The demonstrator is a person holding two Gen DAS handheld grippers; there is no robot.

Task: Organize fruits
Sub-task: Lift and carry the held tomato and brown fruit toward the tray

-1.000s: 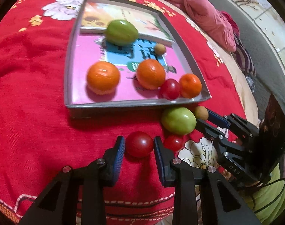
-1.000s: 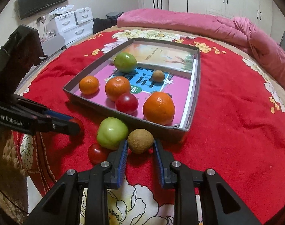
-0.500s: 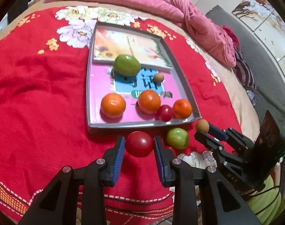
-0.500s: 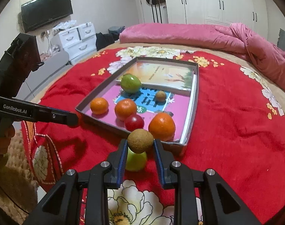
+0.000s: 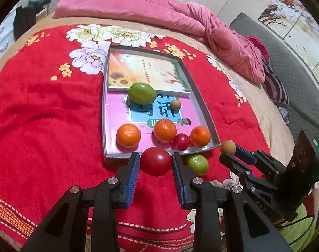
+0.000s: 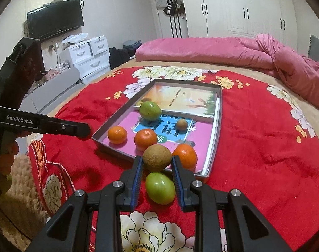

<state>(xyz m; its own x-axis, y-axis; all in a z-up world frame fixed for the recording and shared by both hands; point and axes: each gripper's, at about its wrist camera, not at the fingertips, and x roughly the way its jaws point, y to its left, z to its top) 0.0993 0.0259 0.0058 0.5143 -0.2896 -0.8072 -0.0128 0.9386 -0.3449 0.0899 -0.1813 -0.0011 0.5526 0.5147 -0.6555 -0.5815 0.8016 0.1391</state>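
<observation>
- The left gripper (image 5: 156, 161) is clenched on a red tomato (image 5: 156, 160), held above the red blanket (image 5: 44, 115) just before the near wall of the grey tray (image 5: 203, 105); compared with one second ago, the tomato is lifted off the blanket.
- The tomato hides a part of the tray's near wall.
- In the tray lie three oranges, a small red tomato (image 5: 181, 141), a green fruit (image 5: 141, 93) at 12 o'clock and a small brown fruit (image 5: 175, 104).
- A green fruit on the blanket (image 6: 160, 188) lies under the right gripper (image 6: 157, 161), partly covered by it.
- The right gripper grasps a brown kiwi (image 6: 157, 157), now raised at the tray's near edge.
- In the right wrist view, the kiwi hides the small red tomato.
</observation>
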